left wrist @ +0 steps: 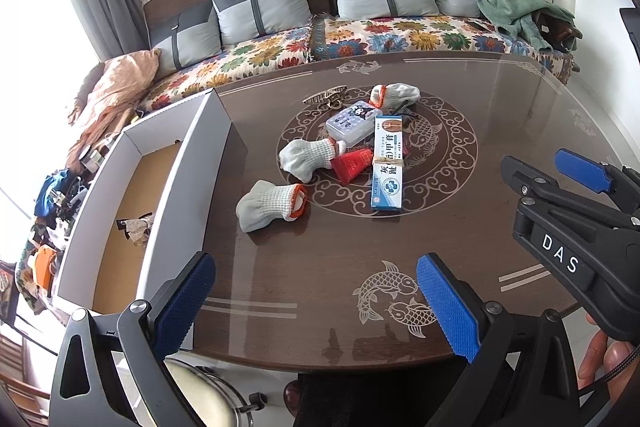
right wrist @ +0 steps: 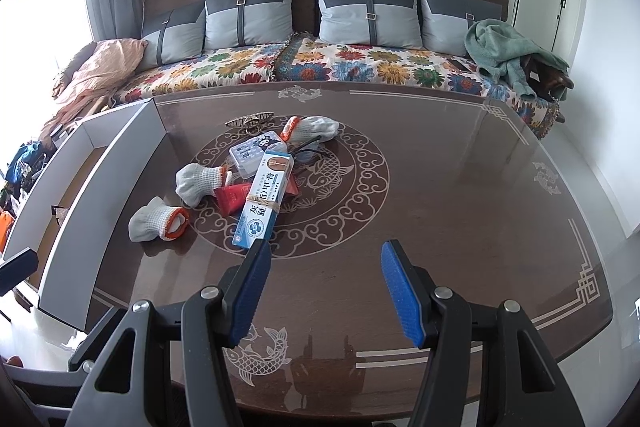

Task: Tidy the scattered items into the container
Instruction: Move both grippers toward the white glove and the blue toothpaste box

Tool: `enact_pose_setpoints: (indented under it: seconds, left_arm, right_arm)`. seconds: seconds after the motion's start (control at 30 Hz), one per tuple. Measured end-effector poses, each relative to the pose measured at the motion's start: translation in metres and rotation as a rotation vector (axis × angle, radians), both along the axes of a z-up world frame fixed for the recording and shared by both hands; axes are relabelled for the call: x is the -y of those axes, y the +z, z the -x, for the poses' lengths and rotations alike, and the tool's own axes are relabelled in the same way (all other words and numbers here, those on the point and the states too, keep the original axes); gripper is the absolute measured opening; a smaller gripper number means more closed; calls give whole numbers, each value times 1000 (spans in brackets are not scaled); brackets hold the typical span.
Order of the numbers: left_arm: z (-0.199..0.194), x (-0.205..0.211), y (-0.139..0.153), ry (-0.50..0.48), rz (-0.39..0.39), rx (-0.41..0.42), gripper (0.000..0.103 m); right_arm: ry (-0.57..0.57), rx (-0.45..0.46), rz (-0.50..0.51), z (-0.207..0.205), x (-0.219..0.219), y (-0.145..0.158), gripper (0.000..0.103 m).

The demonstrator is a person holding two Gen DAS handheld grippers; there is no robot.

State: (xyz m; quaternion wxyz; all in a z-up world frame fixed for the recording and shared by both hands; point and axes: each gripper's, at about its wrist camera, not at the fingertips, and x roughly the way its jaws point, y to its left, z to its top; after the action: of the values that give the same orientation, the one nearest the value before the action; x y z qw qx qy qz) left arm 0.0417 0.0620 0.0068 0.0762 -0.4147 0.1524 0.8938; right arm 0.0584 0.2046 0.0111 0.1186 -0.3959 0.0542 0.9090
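The box (right wrist: 260,203) lies ahead-left of the open, empty right tool (right wrist: 325,291), long axis running away from it (left tool (left wrist: 316,303) also open).

glossy table (right wrist: 420,187), knit cloth gloves (right wrist: 158,221), perhaps cardboard box (left wrist: 168,163)

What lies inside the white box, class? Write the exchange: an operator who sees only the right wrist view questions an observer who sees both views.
Operator: The near wall hides most of the box floor from me. Is anything in there?
Observer: Yes. One small brownish bow lies on the cardboard floor of the box.
Operator: I see only a black corner of the left tongs. Are they open?
Observer: Yes. The left tongs stand wide open with nothing between them.
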Motion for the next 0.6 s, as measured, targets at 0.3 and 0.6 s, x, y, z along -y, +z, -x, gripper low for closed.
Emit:
enact_pose_setpoints:
  seconds: [0.3, 0.6]
  left_arm:
    - [3, 5, 1, -6, -4, -21, 103]
    - [7, 11, -6, -6, -45, 41, 103]
  right_arm:
    - [7, 3, 6, 3, 3, -2, 59]
    - [12, 10, 7, 3, 4, -4, 59]
